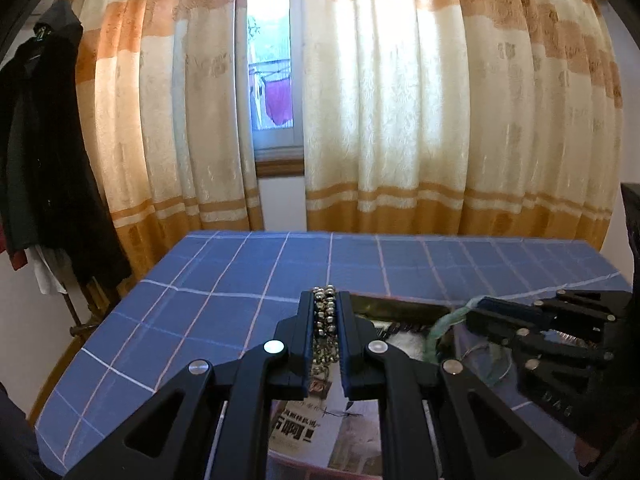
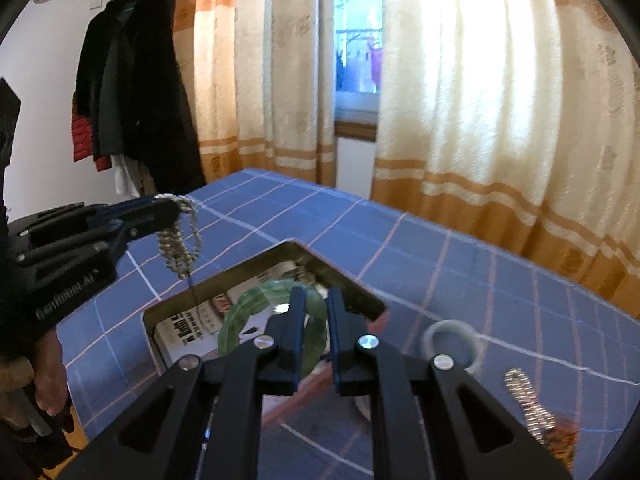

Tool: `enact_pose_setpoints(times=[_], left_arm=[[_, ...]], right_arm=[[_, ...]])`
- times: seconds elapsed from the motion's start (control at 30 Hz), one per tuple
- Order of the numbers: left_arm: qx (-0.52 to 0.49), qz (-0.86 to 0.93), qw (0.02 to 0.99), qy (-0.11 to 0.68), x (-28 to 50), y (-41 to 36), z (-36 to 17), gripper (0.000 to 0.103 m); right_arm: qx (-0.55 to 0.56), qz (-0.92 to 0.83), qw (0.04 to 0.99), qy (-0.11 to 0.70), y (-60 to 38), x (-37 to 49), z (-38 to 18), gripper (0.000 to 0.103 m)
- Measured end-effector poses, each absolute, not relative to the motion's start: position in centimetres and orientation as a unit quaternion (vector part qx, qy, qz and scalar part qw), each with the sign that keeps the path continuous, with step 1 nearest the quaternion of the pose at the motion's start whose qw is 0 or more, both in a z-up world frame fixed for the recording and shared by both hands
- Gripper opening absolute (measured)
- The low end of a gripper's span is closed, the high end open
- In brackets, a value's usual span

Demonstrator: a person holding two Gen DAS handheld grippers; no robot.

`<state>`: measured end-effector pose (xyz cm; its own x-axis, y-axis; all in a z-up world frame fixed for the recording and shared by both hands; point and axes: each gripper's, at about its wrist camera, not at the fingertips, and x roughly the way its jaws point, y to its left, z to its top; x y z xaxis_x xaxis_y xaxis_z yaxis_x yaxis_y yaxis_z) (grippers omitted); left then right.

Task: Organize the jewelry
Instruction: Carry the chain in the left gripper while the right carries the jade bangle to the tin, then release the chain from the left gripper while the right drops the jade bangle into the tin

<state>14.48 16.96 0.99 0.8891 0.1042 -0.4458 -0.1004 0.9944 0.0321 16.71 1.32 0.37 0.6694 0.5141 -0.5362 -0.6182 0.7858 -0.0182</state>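
My left gripper is shut on a silver beaded bracelet, held above the open box; in the right wrist view the same gripper shows at the left with the beads dangling over the box's left corner. My right gripper is shut on a green jade bangle and holds it over the open box, which is lined with printed paper. In the left wrist view the right gripper sits at the right with the bangle edge-on.
The table has a blue checked cloth. A pale ring bangle and a coiled metal bracelet lie on it right of the box. Curtains hang behind; coats hang at the left.
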Motion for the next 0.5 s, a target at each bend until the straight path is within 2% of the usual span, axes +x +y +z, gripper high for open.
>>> enact_pose_setpoints(times=[0.37, 0.47, 0.5], left_arm=[[-0.024, 0.046, 0.951, 0.305, 16.8, 18.7, -4.6, 0.011], [-0.040, 0.047, 0.943, 0.328, 17.3, 19.0, -5.8, 0.011], [-0.044, 0.046, 0.941, 0.332, 17.4, 19.0, -5.9, 0.013]], right_arm=[[-0.119, 0.322, 0.887, 0.309, 4.0, 17.2, -4.3, 0.013], [-0.114, 0.325, 0.885, 0.313, 4.0, 17.2, -4.5, 0.017], [-0.110, 0.327, 0.884, 0.316, 3.9, 17.3, -4.5, 0.024]])
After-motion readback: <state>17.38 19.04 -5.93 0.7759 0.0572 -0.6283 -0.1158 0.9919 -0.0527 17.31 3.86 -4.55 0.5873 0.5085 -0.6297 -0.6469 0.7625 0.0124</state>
